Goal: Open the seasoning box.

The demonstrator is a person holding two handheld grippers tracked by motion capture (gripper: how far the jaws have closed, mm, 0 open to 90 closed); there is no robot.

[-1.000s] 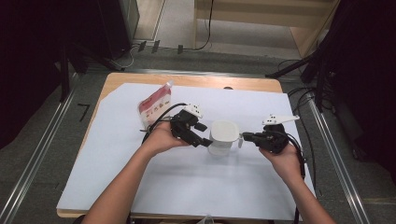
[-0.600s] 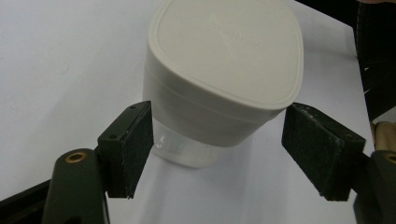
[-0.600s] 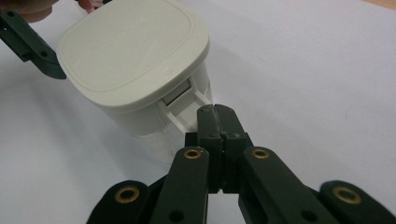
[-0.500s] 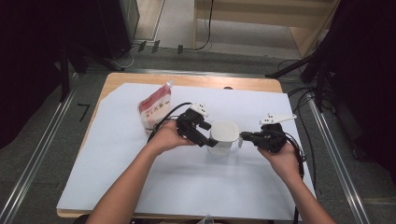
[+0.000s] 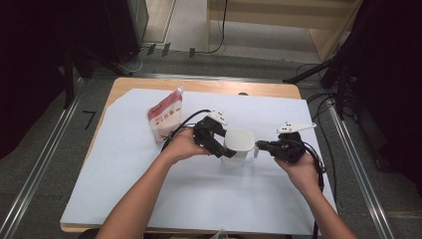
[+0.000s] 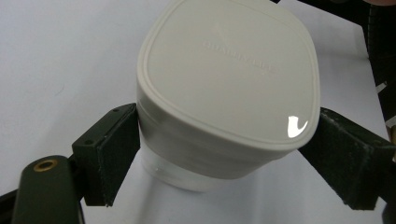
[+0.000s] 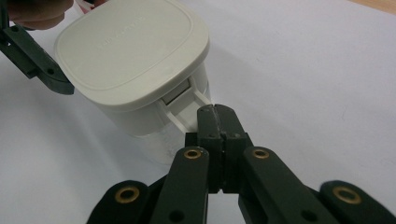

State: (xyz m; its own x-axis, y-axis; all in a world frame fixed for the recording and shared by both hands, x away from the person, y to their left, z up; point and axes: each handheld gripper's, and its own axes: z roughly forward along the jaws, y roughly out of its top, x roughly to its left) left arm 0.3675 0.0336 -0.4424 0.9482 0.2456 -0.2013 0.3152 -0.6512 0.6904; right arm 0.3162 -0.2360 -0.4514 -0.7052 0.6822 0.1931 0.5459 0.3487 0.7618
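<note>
White plastic jug with a cream square lid stands upright near the middle of the tabletop, on the white paper sheet covering it, between the two hands. In the right gripper view the right tool is pinched tight on the jug's side handle, which by my reading steadies the jug so it cannot turn or slide. The left tool straddles the lid from the opposite side; its jaws have just been opening and now stand wide, with the lid between them. The near pad sits at the lid's edge and the far pad just beside it; I judge neither is pressing, likely a reset before gripping the lid. A red and white stand-up pouch stands behind the left hand, near but apart from the jug. Nothing lies between the tools and the jug, and the pouch is out of the way
</note>
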